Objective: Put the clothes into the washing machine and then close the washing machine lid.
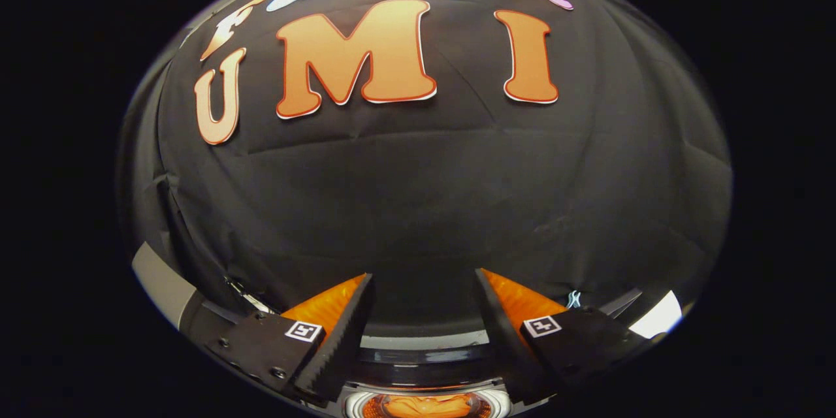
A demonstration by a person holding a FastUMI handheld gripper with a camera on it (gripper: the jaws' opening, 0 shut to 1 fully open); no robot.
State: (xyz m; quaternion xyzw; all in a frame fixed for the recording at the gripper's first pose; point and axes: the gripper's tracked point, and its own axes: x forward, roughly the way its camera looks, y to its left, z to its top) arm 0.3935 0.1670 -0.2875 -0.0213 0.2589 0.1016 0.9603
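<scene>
My gripper point(423, 284) is open, its two fingers spread wide with nothing between them, and it faces the booth's black cloth wall point(424, 196). Low between the fingers runs the glossy dark top of the washing machine point(424, 356) with a pale strip along its edge. Under that, close to the gripper, a round chrome-ringed opening point(426, 405) shows something orange inside; I cannot tell whether it is cloth or a reflection.
A grey panel edge point(160, 284) stands out beyond the left finger and a bright white patch point(659, 317) beyond the right finger. The black cloth wall rises close ahead.
</scene>
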